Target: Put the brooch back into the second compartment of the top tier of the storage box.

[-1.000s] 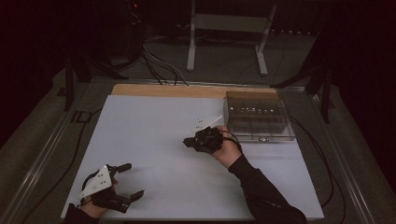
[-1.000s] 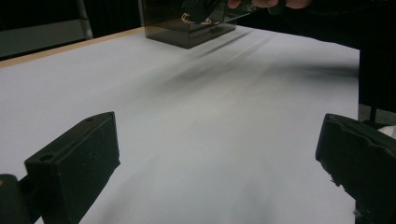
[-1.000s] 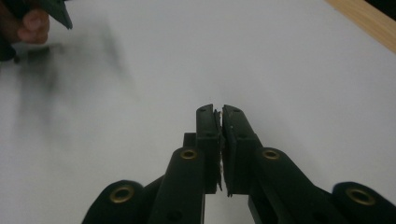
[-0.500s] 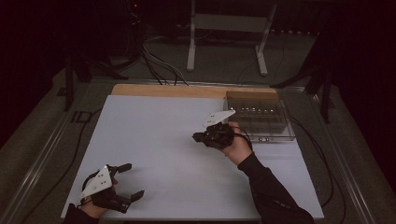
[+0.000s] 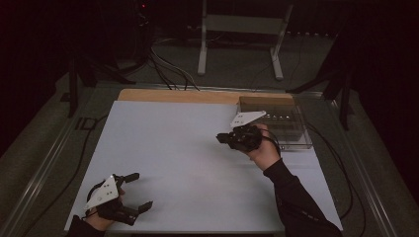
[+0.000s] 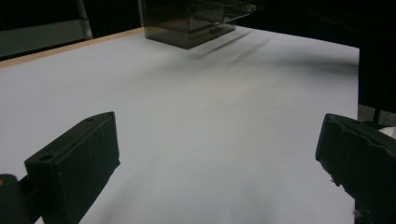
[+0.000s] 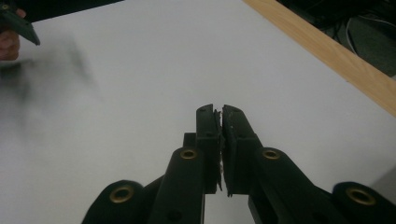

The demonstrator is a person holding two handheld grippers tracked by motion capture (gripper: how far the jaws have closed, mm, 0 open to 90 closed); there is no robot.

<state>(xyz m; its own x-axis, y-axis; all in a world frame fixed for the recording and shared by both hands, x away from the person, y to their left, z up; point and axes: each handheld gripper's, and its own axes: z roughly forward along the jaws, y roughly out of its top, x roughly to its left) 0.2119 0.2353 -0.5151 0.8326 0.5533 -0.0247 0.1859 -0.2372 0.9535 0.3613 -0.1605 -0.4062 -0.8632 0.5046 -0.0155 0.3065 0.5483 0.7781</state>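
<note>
1. Left gripper (image 5: 132, 192) rests at the near left corner of the white table sheet (image 5: 173, 148), jaws spread wide, nothing between them
2. Right gripper (image 5: 222, 138) (jaws pressed together, empty) hovers just beside the clear plastic box (image 5: 291, 126), which sits at the sheet's far right corner

The high view looks forward and down from above the person's side onto the whole white table (image 5: 197, 163), with a clear plastic box (image 5: 284, 123) at its far right and the floor with a metal stand (image 5: 242, 29) beyond. The left gripper view rides low over the near left of the sheet, close to the surface, looking across it toward the same clear plastic box (image 6: 196, 21). The right gripper view sits just behind its own jaws, angled down at the white table (image 7: 154, 65), with the wooden edge (image 7: 327, 51) at upper right; all three share the white sheet
</note>
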